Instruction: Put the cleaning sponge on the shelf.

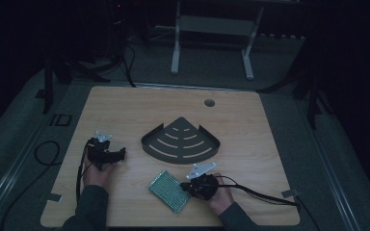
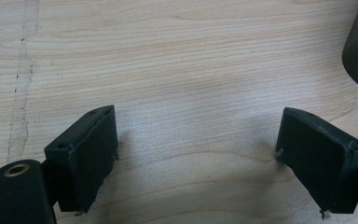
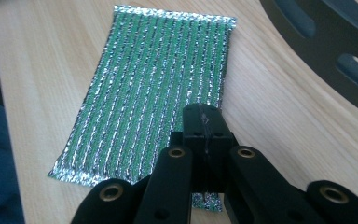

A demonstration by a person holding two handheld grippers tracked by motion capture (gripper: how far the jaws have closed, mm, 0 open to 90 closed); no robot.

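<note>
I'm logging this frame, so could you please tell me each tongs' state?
Left tongs: open, holding nothing.
Right tongs: closed over the sponge's near edge; a grip cannot be told.

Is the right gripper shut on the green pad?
Shut on it: the right gripper jaws meet over the green pad's near edge.

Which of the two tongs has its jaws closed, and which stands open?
The right tongs are closed over the green glittery scouring pad; the left tongs gape over bare wood.
</note>
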